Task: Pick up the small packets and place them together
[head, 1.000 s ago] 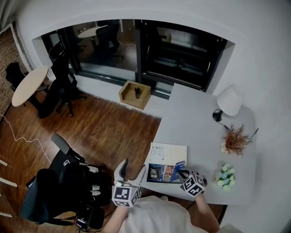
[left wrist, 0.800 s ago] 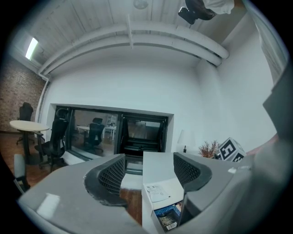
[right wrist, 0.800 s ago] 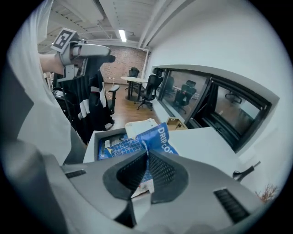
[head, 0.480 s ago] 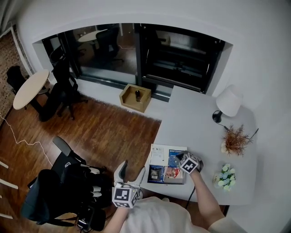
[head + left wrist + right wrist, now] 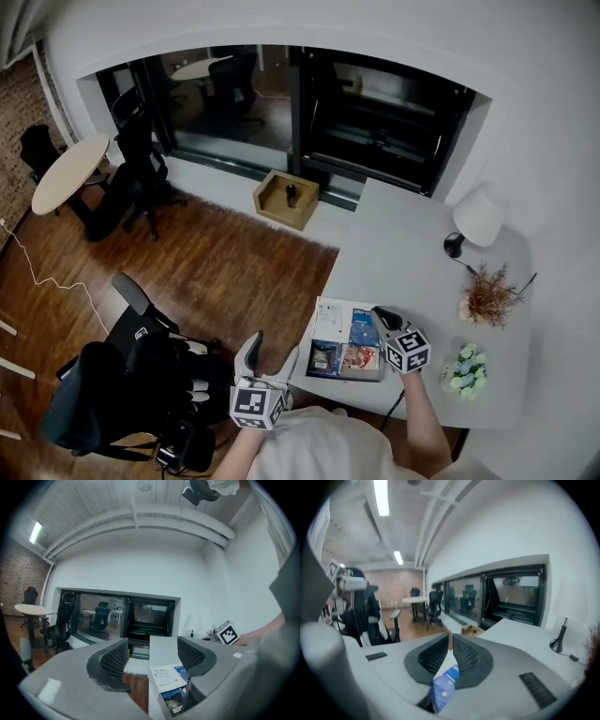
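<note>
A: Status, left gripper?
B: Jaws narrowly apart, just closing slightly; empty; beside the flat grey desk's near edge.
A: Status, right gripper?
B: Above desk; jaws clamp blue-and-white small packet, just easing; print illegible.

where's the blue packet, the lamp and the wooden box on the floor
blue packet (image 5: pixel 445 686): right gripper view, its blue printed face
lamp (image 5: pixel 480 212): head view, middle of the white shade
wooden box (image 5: pixel 278 215): head view, its front wall
</note>
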